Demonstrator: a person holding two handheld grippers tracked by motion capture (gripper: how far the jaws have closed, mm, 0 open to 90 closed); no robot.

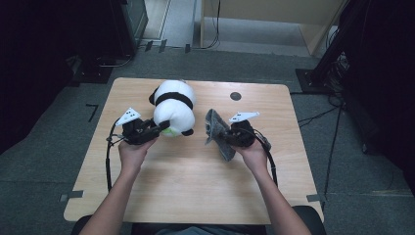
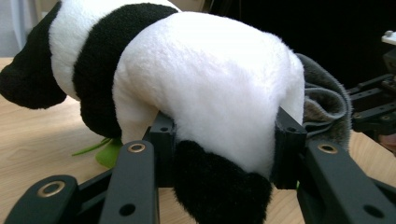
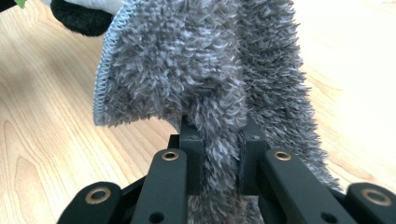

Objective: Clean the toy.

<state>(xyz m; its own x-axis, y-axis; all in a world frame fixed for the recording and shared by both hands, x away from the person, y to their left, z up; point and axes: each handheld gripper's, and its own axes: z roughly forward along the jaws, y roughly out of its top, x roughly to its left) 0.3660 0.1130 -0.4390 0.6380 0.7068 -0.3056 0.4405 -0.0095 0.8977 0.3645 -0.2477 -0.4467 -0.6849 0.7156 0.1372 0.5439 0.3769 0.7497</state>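
A black-and-white plush panda [image 1: 173,106] lies on the wooden table [image 1: 195,191], left of centre. My left gripper [image 1: 157,128] grips its rear end; in the left gripper view both jaws press into the panda's white rump [image 2: 219,93] above a black leg. A fluffy grey cloth [image 1: 218,133] hangs bunched to the right of the panda. My right gripper [image 1: 226,138] is shut on it; in the right gripper view the cloth [image 3: 210,74] is pinched between the jaws and drapes over them.
A small green piece [image 2: 108,154] peeks out under the panda. A dark round hole [image 1: 235,96] sits near the table's far edge. Black stands and cables surround the table on the floor.
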